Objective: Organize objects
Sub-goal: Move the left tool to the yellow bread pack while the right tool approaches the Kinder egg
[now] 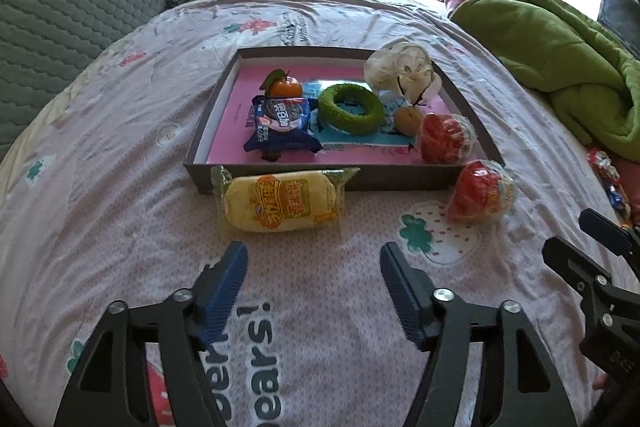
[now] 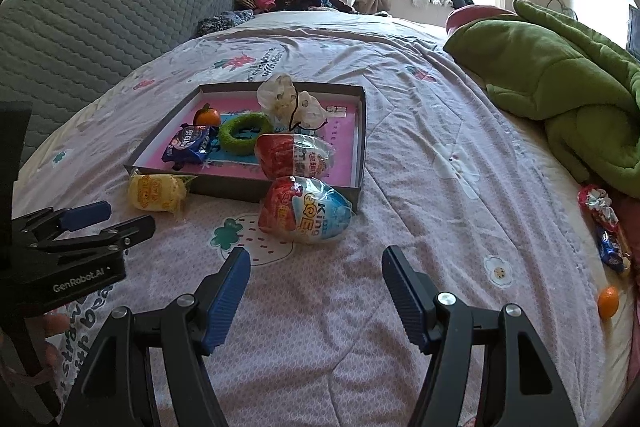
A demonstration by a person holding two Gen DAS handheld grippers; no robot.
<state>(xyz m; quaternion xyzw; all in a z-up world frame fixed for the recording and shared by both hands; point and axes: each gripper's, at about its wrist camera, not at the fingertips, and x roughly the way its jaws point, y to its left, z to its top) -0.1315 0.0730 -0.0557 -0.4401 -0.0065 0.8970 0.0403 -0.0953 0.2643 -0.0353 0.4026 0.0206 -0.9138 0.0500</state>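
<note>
Both tongs gaping, empty | left tongs facing yellow snack pack | right tongs lining up behind egg toy for boxing

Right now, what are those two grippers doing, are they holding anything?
Left gripper: open, empty, above the bedsheet just short of the yellow snack pack.
Right gripper: open, empty, just short of the wrapped toy egg.
</note>
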